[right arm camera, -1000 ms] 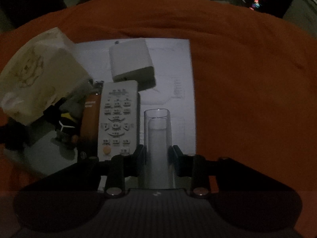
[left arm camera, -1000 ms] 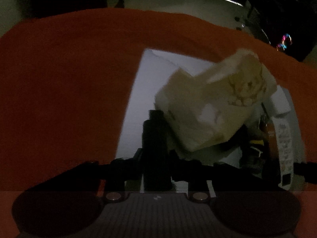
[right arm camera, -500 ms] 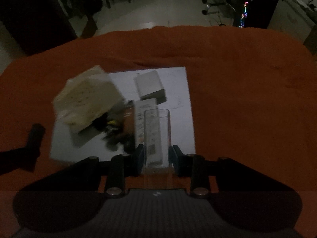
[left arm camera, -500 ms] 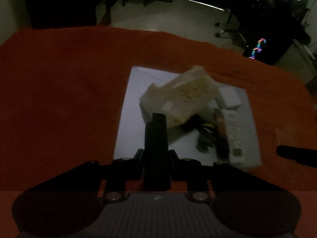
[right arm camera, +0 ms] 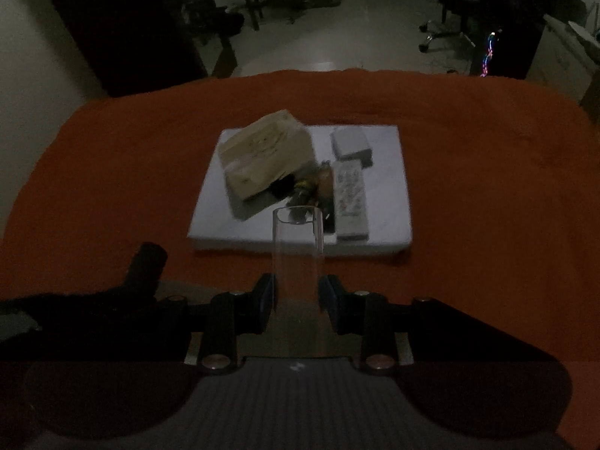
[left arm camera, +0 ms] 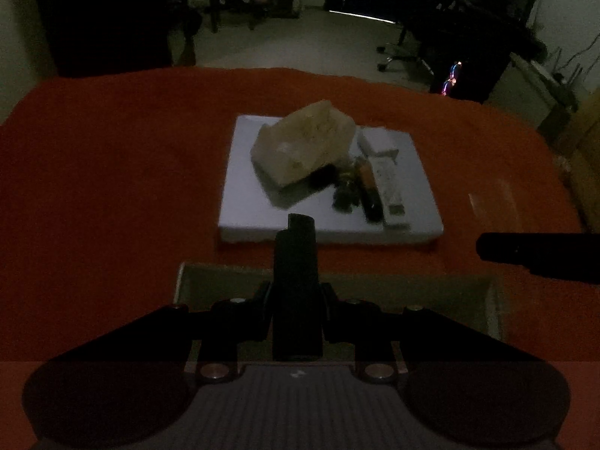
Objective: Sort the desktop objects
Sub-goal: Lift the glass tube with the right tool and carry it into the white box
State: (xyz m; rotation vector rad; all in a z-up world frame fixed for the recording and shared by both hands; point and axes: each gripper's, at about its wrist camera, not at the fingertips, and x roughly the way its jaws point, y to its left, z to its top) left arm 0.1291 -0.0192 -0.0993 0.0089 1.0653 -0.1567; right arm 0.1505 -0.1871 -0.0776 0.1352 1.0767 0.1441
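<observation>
left gripper (left arm camera: pixel 296 292) fingers clamped on dark cylinder (left arm camera: pixel 296 258) | right gripper (right arm camera: pixel 297 296) fingers clamped on clear tube (right arm camera: pixel 298 255) | both point lengthwise toward table's far edge

A dim scene. A cream, crinkled soft pack of tissues (left arm camera: pixel 303 146) lies tilted on the left of a flat white rectangular board (left arm camera: pixel 240 202). Just right of it sit a small dark jumble of items (left arm camera: pixel 347 191), too blurred to tell apart, and a brown-and-black stick-shaped object (left arm camera: pixel 369 191). A long white remote control with rows of buttons (right arm camera: pixel 350 198) lies lengthwise beside them. Behind the remote rests a white rectangular charger block (right arm camera: pixel 350 142). A dark upright cylinder (left arm camera: pixel 296 292) and a clear plastic tube (right arm camera: pixel 298 262) stand in the near foreground.
</observation>
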